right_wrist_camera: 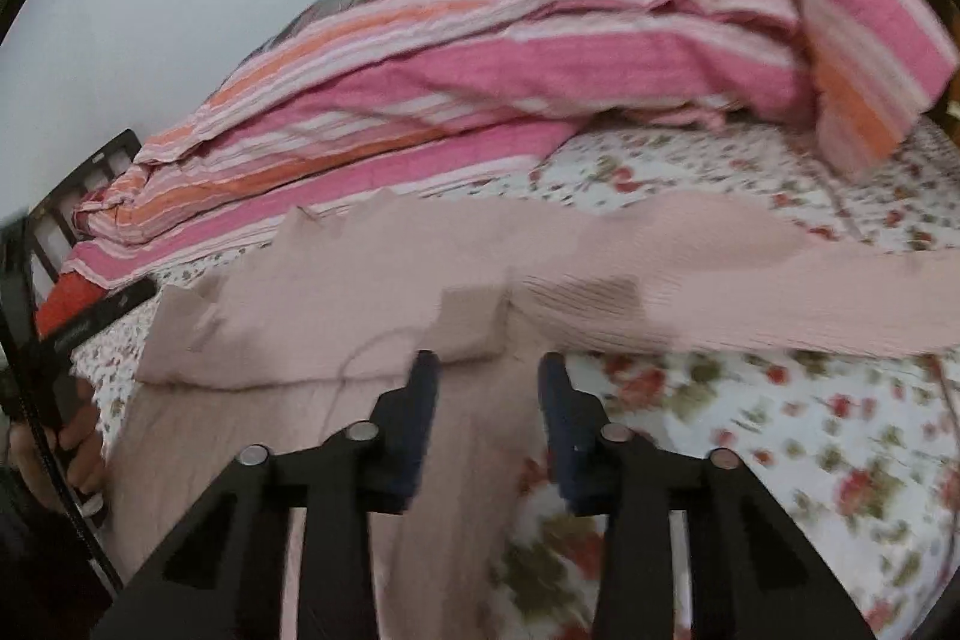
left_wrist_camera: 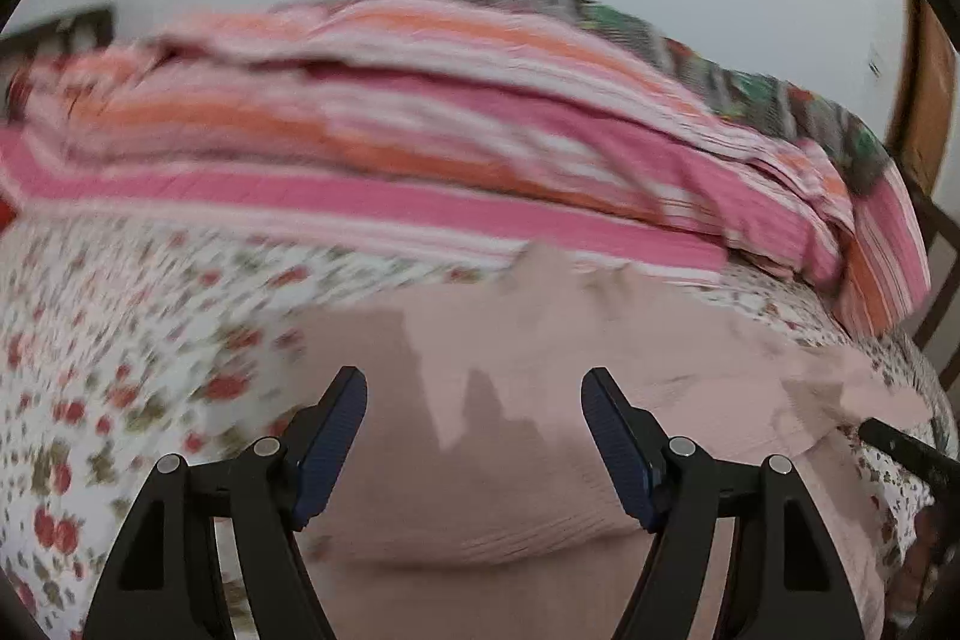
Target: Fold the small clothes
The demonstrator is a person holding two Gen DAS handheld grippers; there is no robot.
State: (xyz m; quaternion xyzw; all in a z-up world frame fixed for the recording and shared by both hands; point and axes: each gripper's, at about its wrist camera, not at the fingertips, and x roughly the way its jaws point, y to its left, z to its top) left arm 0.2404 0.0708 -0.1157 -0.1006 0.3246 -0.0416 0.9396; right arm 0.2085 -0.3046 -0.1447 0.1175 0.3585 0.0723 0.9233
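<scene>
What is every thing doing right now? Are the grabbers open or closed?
Left hand-held gripper: open, above the pink garment, holding nothing.
Right hand-held gripper: open, over the garment's edge, holding nothing.
Pink garment: spread on the bed, one sleeve stretched out sideways, not yet folded.
Striped blanket: bunched up behind it.
Floral bedsheet: spread under everything.

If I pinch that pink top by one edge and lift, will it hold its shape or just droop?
Probably droop. The pink top lies flat with soft folds and a trailing sleeve, so it looks thin and floppy. It seems light. Its ribbed knit may stretch, and it could drag on the floral sheet rather than slide. Both tools, left and right, are open.
</scene>
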